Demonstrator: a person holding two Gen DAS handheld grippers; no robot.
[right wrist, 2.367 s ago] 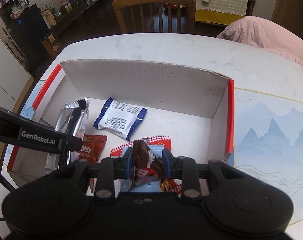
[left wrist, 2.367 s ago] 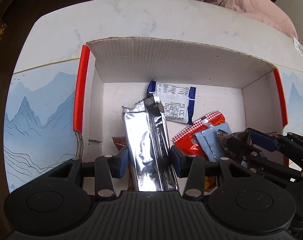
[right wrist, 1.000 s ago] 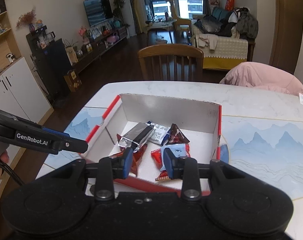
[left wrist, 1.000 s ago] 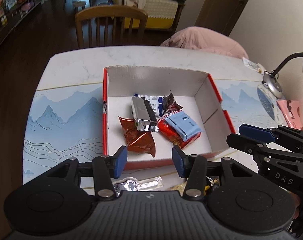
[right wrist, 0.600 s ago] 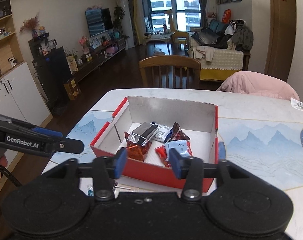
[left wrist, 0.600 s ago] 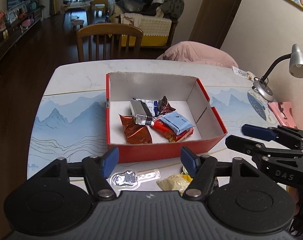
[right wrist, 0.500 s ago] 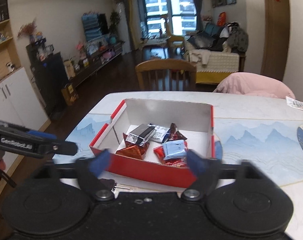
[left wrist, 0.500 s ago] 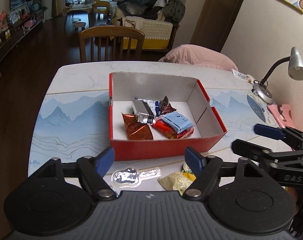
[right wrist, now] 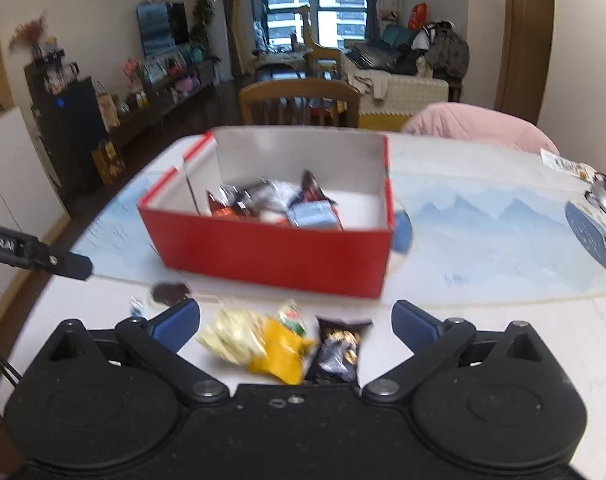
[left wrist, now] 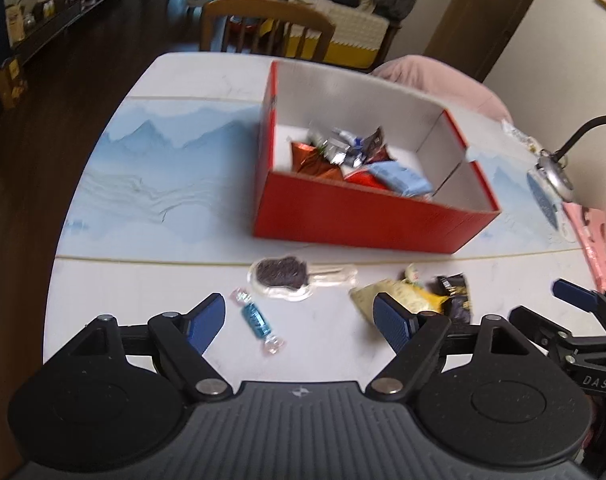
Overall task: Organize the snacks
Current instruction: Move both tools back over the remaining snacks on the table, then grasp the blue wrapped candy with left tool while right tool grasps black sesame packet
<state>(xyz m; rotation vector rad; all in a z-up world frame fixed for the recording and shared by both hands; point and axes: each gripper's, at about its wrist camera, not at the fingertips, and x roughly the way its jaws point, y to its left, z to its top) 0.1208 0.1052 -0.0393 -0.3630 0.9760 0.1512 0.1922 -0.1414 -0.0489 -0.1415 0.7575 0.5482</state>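
Two deliveries are done: since a moment ago we are out of the red box point(left wrist: 367, 220) and both claws hold nothing. Our left gripper point(left wrist: 299, 316) and right gripper point(right wrist: 295, 320) have just been opening, jaws apart. Five snacks sit boxed at twelve o'clock; the blue candy point(left wrist: 257, 320), lollipop point(left wrist: 287, 276), yellow packet point(right wrist: 263, 344) and dark packet point(right wrist: 339, 348) wait on the table point(left wrist: 143, 288).

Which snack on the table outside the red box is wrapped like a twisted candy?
The small teal candy with clear twisted ends, beside the left gripper. The chocolate lollipop, yellow packet and dark packet lack twisted ends.
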